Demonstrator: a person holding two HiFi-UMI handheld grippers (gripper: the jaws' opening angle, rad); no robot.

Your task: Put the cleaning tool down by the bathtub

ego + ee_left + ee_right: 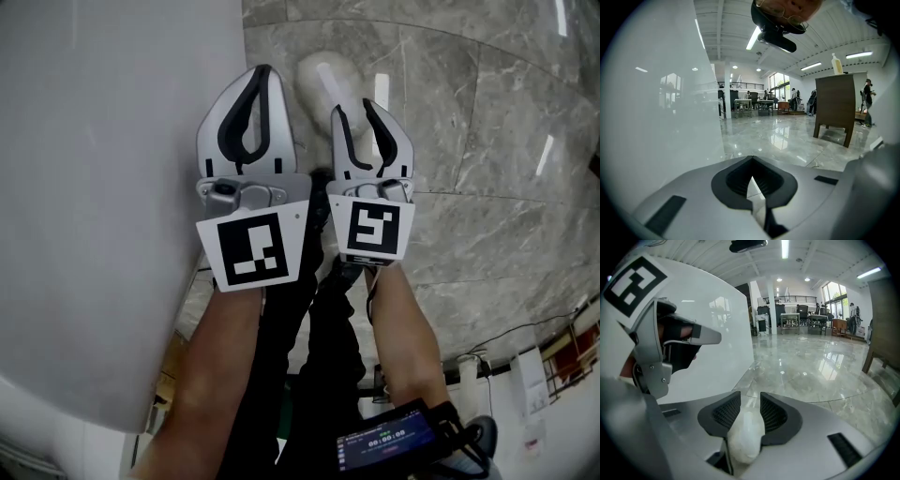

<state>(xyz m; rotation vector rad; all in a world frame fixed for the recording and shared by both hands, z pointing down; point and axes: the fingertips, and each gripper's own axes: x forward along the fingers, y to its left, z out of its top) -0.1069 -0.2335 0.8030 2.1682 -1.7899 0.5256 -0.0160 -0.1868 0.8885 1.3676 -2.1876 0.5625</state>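
Step in hand, as I read it: the release. The cleaning tool [323,73] is pale and soft-looking, and it looks to be resting on the marble floor [469,141] just beside the bathtub [94,187] wall. Placement looks about done.

Right gripper [355,108]: jaws wide. The right gripper view shows the tool's white body low in the gap between the 2 pads. I see no squeeze on it, though it may brush a pad.

Left gripper [262,70]: jaws together at the tips, nothing in them. It sits close alongside the tub wall.

To do it well:
- Hold the right jaws at full width and back out straight along the gripper's own line. A sideways move would let a pad drag the tool away from the tub.
- Lift a little while retreating so the lower jaw edges clear the soft body.
- Hold the left gripper off the tub wall; this step gives it no job.
- Check the tool sits flat by the tub once the jaws are clear.

Pose: both forearms reach in from the bottom of the head view, parallel. The 2 grippers are side by side, angled forward and down, marker cubes facing up. The right gripper sits slightly lower in that view than the left.
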